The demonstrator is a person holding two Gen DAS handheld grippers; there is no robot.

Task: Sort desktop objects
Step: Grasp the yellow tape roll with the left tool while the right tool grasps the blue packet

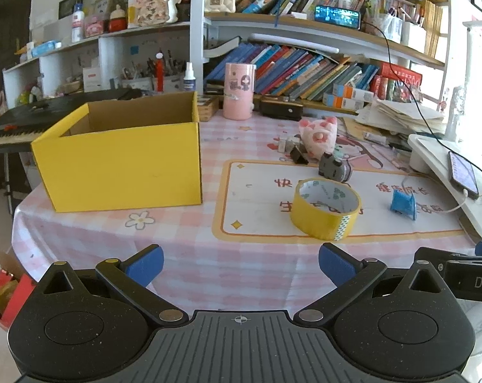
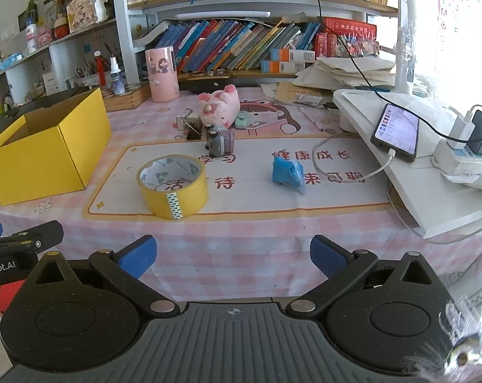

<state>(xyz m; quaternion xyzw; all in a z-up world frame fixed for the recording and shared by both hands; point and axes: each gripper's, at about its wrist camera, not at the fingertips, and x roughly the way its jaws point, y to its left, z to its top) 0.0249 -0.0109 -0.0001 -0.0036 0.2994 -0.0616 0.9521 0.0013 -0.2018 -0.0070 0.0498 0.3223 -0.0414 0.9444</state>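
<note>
Table (image 1: 183, 249): 1 yellow tape roll (image 1: 325, 212) on mat, ahead-right of left hand-held gripper (image 1: 241, 265), ahead-left of right hand-held gripper (image 2: 233, 257) (both spread wide, empty); yellow box (image 1: 122, 156) far left.

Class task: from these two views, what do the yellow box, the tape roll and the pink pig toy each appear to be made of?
Yellow box: likely corrugated cardboard, matte yellow outside, raw brown inside, folded edges.
Tape roll: glossy yellow plastic film, probably on a printed paper core.
Pink pig toy: seemingly soft plush fabric, with a fuzzy, rounded outline.
</note>
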